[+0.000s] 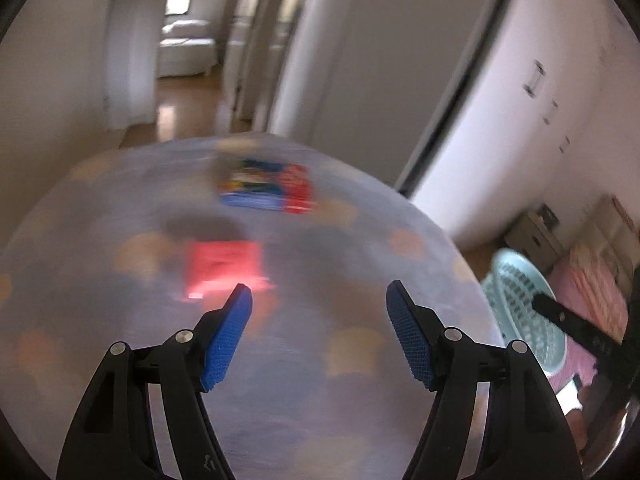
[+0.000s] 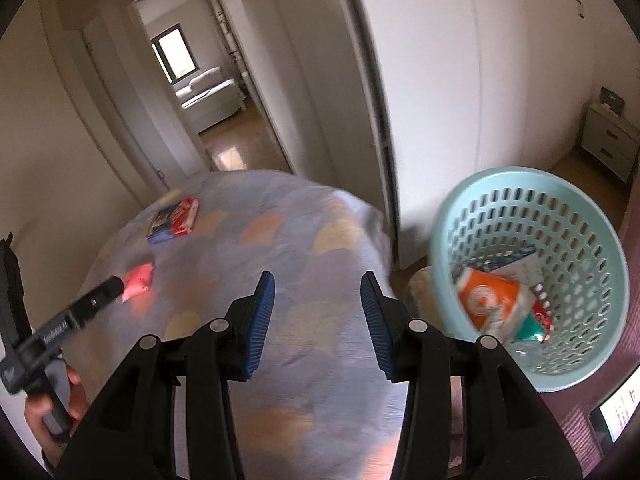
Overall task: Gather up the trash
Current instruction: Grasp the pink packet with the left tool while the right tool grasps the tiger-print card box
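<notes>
A pink-red packet [image 1: 224, 266] lies on the patterned cloth of a round table [image 1: 280, 380], just beyond my open left gripper [image 1: 319, 294]. In the right wrist view the left gripper [image 2: 116, 286] sits close to the same packet [image 2: 139, 280]. A blue-and-red box [image 1: 267, 189] lies farther back, also in the right view [image 2: 174, 220]. My right gripper [image 2: 318, 282] is open and empty over the table. A pale blue basket [image 2: 576, 216] at the right holds an orange packet [image 2: 488, 298] and other wrappers.
The basket also shows at the right of the left wrist view [image 1: 520, 292], beside the table edge. White wardrobe doors [image 2: 480, 80] stand behind. An open doorway [image 2: 208, 92] leads to another room. A small drawer unit [image 2: 608, 140] stands at far right.
</notes>
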Available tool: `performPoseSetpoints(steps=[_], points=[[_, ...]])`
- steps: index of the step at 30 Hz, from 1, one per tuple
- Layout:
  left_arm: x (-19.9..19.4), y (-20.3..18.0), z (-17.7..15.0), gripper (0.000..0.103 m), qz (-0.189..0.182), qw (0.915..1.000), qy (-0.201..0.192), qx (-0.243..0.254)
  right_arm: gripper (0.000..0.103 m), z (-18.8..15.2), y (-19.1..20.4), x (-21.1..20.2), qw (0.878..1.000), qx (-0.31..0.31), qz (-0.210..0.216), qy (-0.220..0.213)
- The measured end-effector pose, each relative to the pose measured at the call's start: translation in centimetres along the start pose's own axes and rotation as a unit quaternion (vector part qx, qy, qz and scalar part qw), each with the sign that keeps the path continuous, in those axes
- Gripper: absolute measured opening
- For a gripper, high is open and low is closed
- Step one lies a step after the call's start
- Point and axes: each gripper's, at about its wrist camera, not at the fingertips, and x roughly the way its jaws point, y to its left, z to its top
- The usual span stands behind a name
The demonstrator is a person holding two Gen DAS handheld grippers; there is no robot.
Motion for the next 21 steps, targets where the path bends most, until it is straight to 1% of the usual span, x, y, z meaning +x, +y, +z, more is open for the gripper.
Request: performPoseSetpoints(steps=[3,4,5,6,8,11,13,15,16,18,19,21], points=[[0.4,2.7,0.4,0.068,0.011,0.9996,0.006,-0.027,0.042,-0.2,2.1,1.5,1.0,-0.01,0.008,0.01],[0.6,3.3,0.4,0.07,0.014,0.9994,0.009,-0.03,0.042,-0.4,2.7,1.9,1.0,-0.015,0.01,0.011],[1.0,3.7,0.5,0.074,0.022,0.9992,0.012,-0.031,0.042,-0.6,3.7,2.5,1.0,-0.025,0.01,0.013],[1.1,4.3,0.2,0.076,0.029,0.999,0.013,-0.03,0.042,-0.7,4.2,2.9,0.999,-0.031,0.01,0.014],[1.8,4.6,0.1,0.077,0.04,0.9987,0.019,-0.027,0.042,-0.9,5.5,3.7,0.999,-0.042,0.014,0.021],[3.3,4.3,0.1,0.077,0.042,0.9984,0.036,-0.015,0.042,-1.0,6.7,4.6,0.998,-0.055,0.017,0.03],[4.0,4.2,0.1,0.077,0.057,0.9974,0.044,-0.003,0.042,-0.7,7.4,5.1,0.997,-0.066,0.015,0.033],[4.5,4.1,0.3,0.076,0.061,0.997,0.047,0.005,0.042,-0.3,8.1,5.5,0.996,-0.079,0.015,0.033],[4.7,4.0,0.4,0.074,0.065,0.9967,0.048,0.009,0.042,0.0,8.5,5.7,0.996,-0.084,0.016,0.033],[5.2,3.7,0.6,0.065,0.087,0.9947,0.046,0.027,0.042,0.8,9.3,6.3,0.995,-0.094,0.02,0.034],[5.4,3.7,0.7,0.058,0.095,0.9939,0.044,0.034,0.042,1.3,9.9,6.7,0.994,-0.099,0.023,0.036],[5.2,4.0,0.7,0.056,0.091,0.9946,0.036,0.033,0.042,2.2,11.0,7.5,0.993,-0.11,0.026,0.034]])
